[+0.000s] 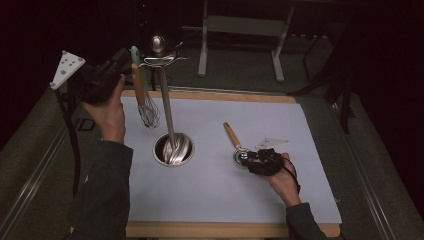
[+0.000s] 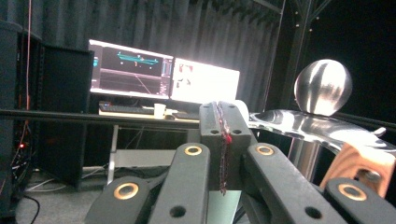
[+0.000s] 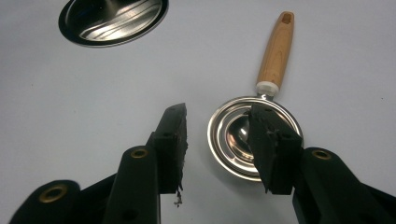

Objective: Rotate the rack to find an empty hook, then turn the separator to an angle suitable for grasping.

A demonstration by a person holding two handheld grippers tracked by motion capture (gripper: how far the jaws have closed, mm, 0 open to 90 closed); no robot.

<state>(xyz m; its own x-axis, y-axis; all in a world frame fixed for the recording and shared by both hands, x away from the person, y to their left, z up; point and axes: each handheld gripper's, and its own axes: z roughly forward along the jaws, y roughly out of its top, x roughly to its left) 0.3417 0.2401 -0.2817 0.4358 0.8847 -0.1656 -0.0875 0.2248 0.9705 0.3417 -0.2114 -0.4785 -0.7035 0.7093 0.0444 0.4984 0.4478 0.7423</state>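
There was one wire whisk (image 1: 145,102) with a wooden handle, one steel ladle (image 1: 236,146) with a wooden handle, one steel utensil stand (image 1: 168,107), two lit monitors (image 2: 163,77), and two hand-held tools, left (image 1: 131,62) and right (image 1: 248,159), over one desk (image 1: 210,230).

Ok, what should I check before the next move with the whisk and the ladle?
1. Left hand-held gripper shut: ok.
2. Whisk raised beside the top of the stand: ok.
3. Whisk seated on a hook: cannot tell.
4. Right hand-held gripper open: ok.
5. Its jaws astride the rim of the ladle: ok.
6. Ladle gripped: not ok, the pads do not press yet.
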